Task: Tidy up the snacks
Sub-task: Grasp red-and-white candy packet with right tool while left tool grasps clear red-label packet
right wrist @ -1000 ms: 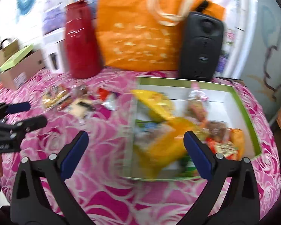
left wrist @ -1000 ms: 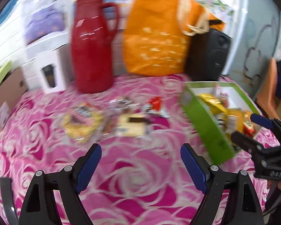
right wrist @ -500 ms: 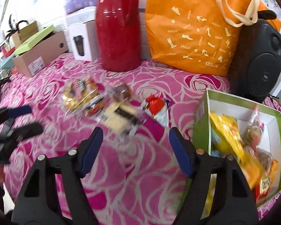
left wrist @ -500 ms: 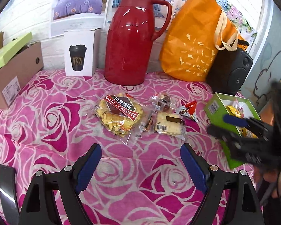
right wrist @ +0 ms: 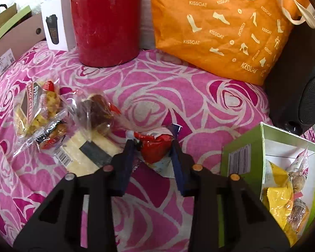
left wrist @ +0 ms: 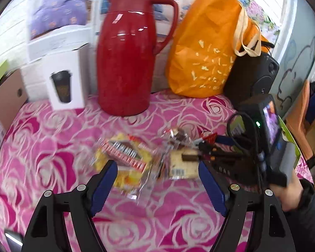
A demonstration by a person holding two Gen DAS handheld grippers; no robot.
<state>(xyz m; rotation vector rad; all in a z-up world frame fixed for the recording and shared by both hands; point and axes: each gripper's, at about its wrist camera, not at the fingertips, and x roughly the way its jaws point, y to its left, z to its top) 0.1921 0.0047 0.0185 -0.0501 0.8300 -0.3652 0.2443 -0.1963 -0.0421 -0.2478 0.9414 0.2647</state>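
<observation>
Several snack packets lie on the pink rose cloth: a yellow cookie bag [right wrist: 35,105] [left wrist: 124,157], a brown muffin packet [right wrist: 98,109], a pale cake slice packet [right wrist: 84,153] [left wrist: 182,163] and a red snack packet [right wrist: 157,145]. My right gripper [right wrist: 152,148] has its jaws narrowed onto both sides of the red packet, which still rests on the cloth. In the left wrist view the right gripper [left wrist: 208,147] reaches in from the right, held by a hand [left wrist: 289,191]. My left gripper [left wrist: 157,187] stands open just short of the cookie bag.
A green box [right wrist: 241,147] holding yellow and clear snack bags sits at the right. Along the back stand a red jug [left wrist: 126,63], an orange bag [right wrist: 220,21], a black speaker [right wrist: 304,100], a white cup box [left wrist: 63,79] and a cardboard box [right wrist: 10,42].
The right gripper swung left from over the green box to the loose snacks and narrowed its jaws onto the red packet. The left gripper moved forward towards the cookie bag.
</observation>
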